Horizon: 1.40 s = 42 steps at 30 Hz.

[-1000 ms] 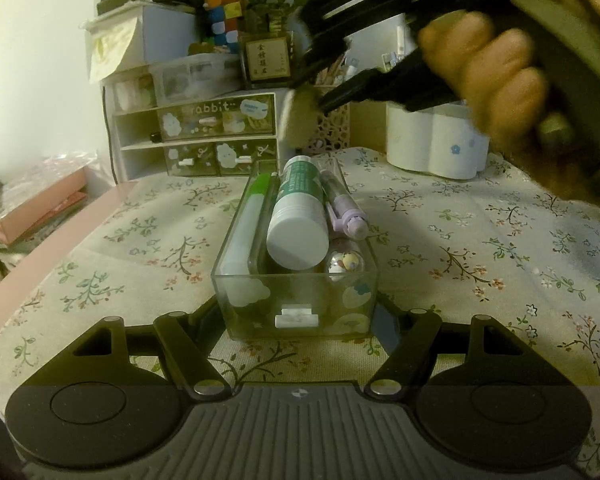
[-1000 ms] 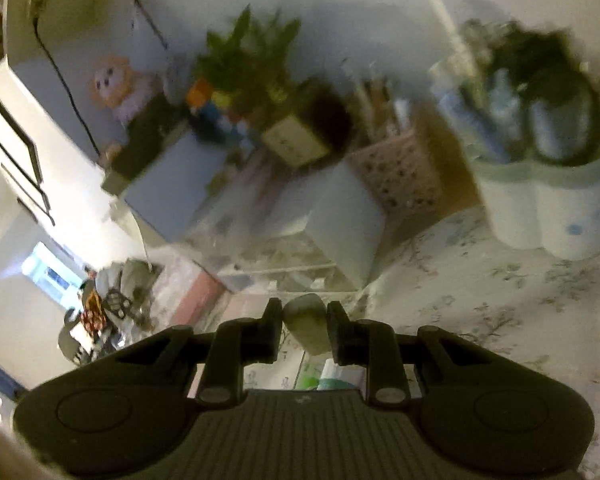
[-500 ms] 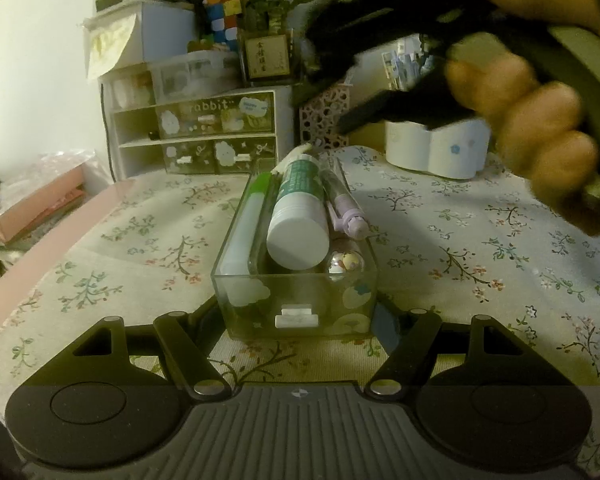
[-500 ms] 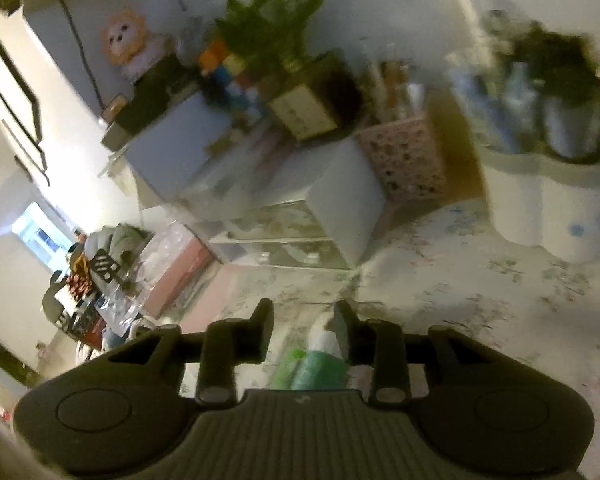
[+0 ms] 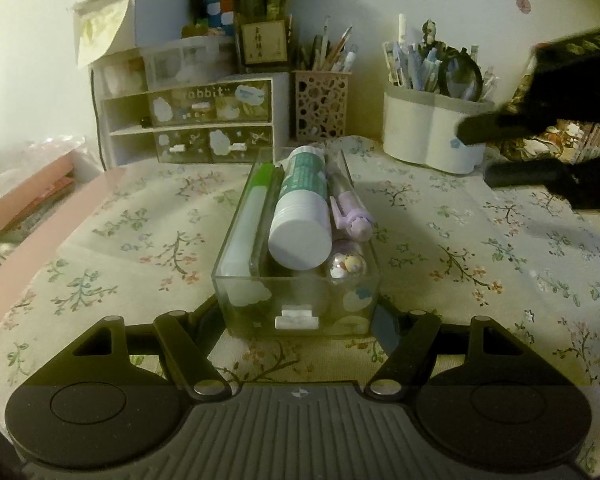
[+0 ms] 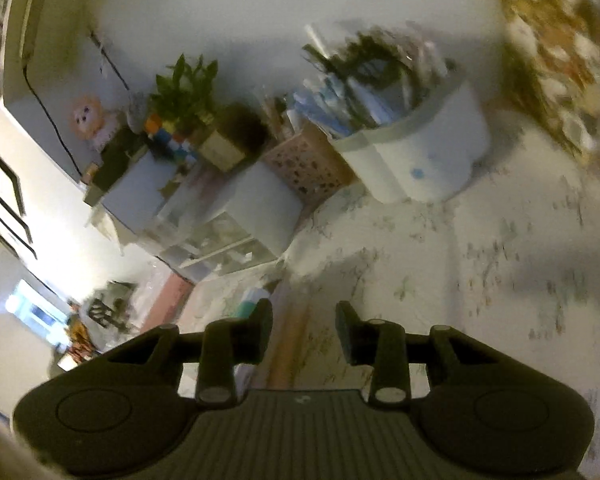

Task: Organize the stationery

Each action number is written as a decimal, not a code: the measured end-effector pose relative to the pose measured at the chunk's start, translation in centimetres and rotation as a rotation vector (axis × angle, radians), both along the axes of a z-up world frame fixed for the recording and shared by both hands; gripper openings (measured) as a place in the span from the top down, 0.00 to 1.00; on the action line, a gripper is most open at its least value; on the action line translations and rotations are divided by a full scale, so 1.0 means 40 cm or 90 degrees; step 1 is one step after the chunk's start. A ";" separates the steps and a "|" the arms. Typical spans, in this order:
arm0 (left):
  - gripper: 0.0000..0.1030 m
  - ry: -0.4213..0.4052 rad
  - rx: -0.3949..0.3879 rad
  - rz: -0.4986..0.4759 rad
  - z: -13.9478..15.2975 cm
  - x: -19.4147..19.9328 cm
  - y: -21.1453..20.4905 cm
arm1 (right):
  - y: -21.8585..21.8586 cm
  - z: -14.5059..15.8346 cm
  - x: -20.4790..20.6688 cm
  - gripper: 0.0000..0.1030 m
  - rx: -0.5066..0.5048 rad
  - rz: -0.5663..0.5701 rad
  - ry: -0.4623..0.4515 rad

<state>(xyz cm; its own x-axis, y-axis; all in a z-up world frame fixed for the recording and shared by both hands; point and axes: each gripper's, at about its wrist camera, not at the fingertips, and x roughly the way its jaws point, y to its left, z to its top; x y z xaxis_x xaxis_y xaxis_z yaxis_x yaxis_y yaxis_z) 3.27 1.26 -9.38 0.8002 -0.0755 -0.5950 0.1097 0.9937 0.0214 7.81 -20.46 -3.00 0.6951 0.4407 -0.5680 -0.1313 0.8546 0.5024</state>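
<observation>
A clear plastic box (image 5: 240,288) sits on the floral tablecloth, close in the left wrist view. In it lie a green and white glue stick (image 5: 300,216), a purple pen (image 5: 348,208), a green and white pen (image 5: 252,208) and a small ball-topped piece (image 5: 346,266). My left gripper (image 5: 300,314) is shut on the box, one finger against each side of its near end. My right gripper (image 5: 476,152) hovers over the cloth to the box's right. In its own blurred view the right gripper (image 6: 303,316) has its jaws opening, with nothing between them.
At the back stand a small drawer cabinet (image 5: 192,120), a pink perforated pen cup (image 5: 320,104) and a white lobed pen holder (image 5: 428,136) full of pens. Pink books (image 5: 28,196) lie at the left. A patterned box (image 5: 560,140) stands at the far right.
The right gripper and the hand holding it have swung from above the box's far end out to the right, its jaws wider apart. The left gripper and the box have stayed put.
</observation>
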 end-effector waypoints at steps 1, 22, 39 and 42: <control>0.30 0.004 0.001 0.001 0.002 0.004 -0.001 | -0.002 -0.004 -0.012 0.72 0.002 0.003 0.002; 0.30 0.027 -0.001 -0.004 0.007 0.069 -0.006 | 0.004 -0.074 -0.081 0.63 -0.079 -0.002 -0.009; 0.30 0.037 -0.004 -0.002 0.013 0.077 -0.009 | 0.023 -0.018 -0.039 0.55 -0.055 0.026 -0.021; 0.30 0.050 -0.006 -0.007 0.017 0.085 -0.003 | 0.027 -0.002 -0.048 0.55 -0.047 0.021 -0.027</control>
<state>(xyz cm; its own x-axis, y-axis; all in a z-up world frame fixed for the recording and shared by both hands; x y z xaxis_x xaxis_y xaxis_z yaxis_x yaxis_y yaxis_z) 6.69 1.12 -8.69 0.7504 -0.0895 -0.6549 0.1212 0.9926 0.0033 5.88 -19.40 -3.10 0.7057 0.4216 -0.5694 -0.1797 0.8839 0.4318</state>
